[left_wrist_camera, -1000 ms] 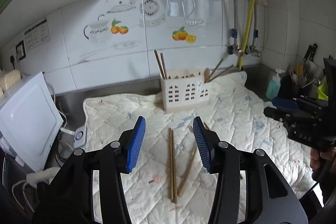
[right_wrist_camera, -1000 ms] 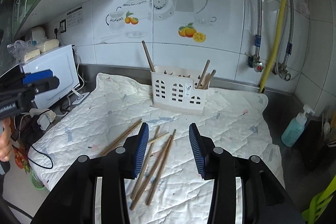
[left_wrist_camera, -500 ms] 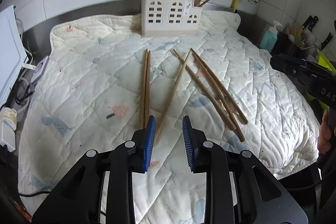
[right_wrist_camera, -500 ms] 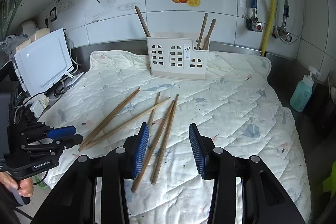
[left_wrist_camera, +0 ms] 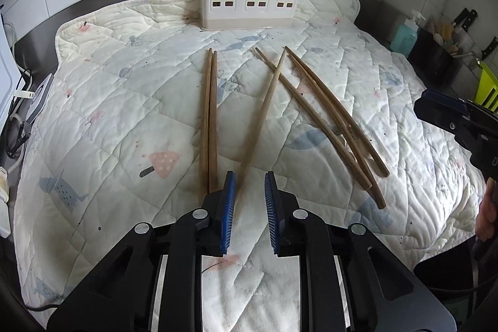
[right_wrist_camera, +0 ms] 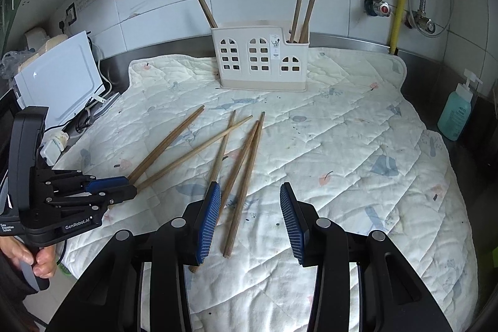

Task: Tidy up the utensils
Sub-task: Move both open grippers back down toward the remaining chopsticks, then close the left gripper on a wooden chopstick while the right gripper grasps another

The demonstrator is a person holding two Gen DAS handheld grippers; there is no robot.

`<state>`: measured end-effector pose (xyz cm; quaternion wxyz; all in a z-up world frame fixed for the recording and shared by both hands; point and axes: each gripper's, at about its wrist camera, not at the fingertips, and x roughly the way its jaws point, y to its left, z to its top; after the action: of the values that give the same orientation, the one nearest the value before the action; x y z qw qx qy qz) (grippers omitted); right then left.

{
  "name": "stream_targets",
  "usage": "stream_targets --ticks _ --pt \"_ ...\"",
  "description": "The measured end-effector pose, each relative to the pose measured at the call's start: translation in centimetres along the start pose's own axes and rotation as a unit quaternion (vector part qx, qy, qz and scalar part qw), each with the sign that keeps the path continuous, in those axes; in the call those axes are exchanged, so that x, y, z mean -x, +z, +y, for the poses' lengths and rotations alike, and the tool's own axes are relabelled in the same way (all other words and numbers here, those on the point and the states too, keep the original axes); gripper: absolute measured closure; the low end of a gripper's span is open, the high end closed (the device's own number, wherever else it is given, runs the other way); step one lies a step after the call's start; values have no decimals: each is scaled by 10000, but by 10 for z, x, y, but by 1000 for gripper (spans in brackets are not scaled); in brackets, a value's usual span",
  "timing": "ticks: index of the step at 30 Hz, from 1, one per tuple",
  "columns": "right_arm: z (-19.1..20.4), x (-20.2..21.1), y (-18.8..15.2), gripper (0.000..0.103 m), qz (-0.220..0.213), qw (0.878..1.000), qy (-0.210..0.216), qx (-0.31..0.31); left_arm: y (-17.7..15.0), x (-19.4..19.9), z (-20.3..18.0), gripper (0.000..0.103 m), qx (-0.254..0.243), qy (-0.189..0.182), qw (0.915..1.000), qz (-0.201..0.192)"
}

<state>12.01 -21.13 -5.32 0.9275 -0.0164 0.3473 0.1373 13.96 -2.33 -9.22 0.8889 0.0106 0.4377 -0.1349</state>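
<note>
We see the utensil holder (right_wrist_camera: 263, 58) upper centre on the quilted mat (right_wrist_camera: 342, 145), chopsticks standing in it. Loose chopsticks (right_wrist_camera: 239, 164) lie mid-frame before it. Soap bottle (right_wrist_camera: 454, 117) sits right, microwave (right_wrist_camera: 56, 89) left.

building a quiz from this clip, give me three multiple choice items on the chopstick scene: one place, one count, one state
1. Where does the holder stand?
A. far edge of the quilt
B. on the microwave
C. in a sink

2. How many loose chopsticks lie on the quilt?
A. two
B. four
C. six

3. How is the left gripper?
A. clamped on a pair
B. open around one chopstick's near end
C. inside the holder

Answers: 1 A, it stands at the wall side. 2 C, a pair, a single, three more. 3 B, a gap shows beside the stick.
</note>
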Motion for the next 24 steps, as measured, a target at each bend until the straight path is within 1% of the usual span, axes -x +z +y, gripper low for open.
stream_targets --ticks 6,12,14,17,21,22,23,24 --pt "-1 -6 -5 64 94 10000 -4 -31 -1 -10 2 85 13 69 9999 118" --pt "-2 -11 -8 64 189 9998 -18 -34 -2 -11 2 85 5 75 9999 122" --pt "-2 -13 -10 64 235 9997 -10 -29 -1 -13 1 85 -17 157 9998 127" --pt "-1 -16 -14 64 313 9995 -17 3 -1 -16 4 85 38 183 9997 185" --pt "-1 -22 -22 70 467 9989 14 -22 -3 -17 0 85 -47 195 9996 201" --pt "0 -24 -24 71 513 9987 27 -20 -3 -17 -1 90 -60 153 9997 204" --pt "1 -27 -26 74 560 9984 34 -17 -3 -16 -3 93 -79 80 9997 222" --pt "1 -29 -28 75 598 9982 44 -15 -3 -16 -5 93 -108 36 9997 225"
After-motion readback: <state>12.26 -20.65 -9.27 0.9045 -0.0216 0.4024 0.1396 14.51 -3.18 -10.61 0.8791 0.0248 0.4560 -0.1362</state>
